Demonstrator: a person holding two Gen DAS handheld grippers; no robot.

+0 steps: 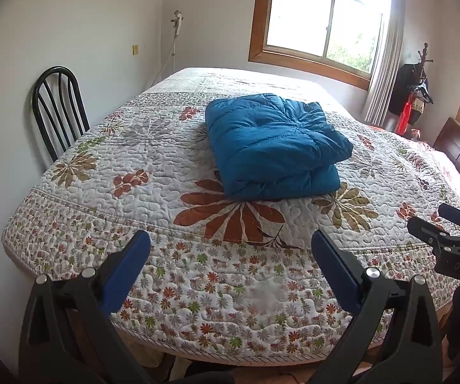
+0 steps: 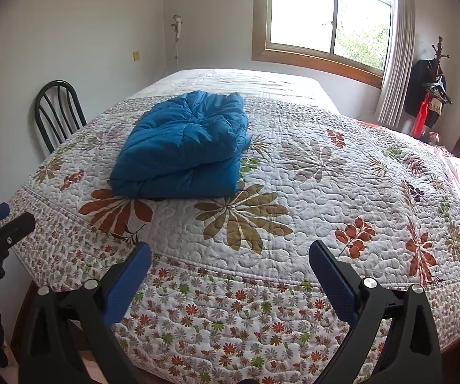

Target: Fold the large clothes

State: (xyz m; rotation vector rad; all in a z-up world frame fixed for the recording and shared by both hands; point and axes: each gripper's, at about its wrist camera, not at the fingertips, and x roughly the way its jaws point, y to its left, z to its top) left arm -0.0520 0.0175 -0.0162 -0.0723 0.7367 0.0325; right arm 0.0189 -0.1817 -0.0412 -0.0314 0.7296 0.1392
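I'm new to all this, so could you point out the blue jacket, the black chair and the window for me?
blue jacket (image 1: 271,147): left wrist view, middle of the folded bundle.
black chair (image 1: 58,108): left wrist view, curved backrest bars.
window (image 2: 329,16): right wrist view, centre frame bar.

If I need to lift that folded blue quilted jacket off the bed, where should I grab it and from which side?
Probably take the folded blue quilted jacket by its near edge, where the stacked layers end in a thick rounded lip facing both open grippers. Come in low from the foot of the bed over the floral quilt, left gripper at the left corner, right gripper at the right.
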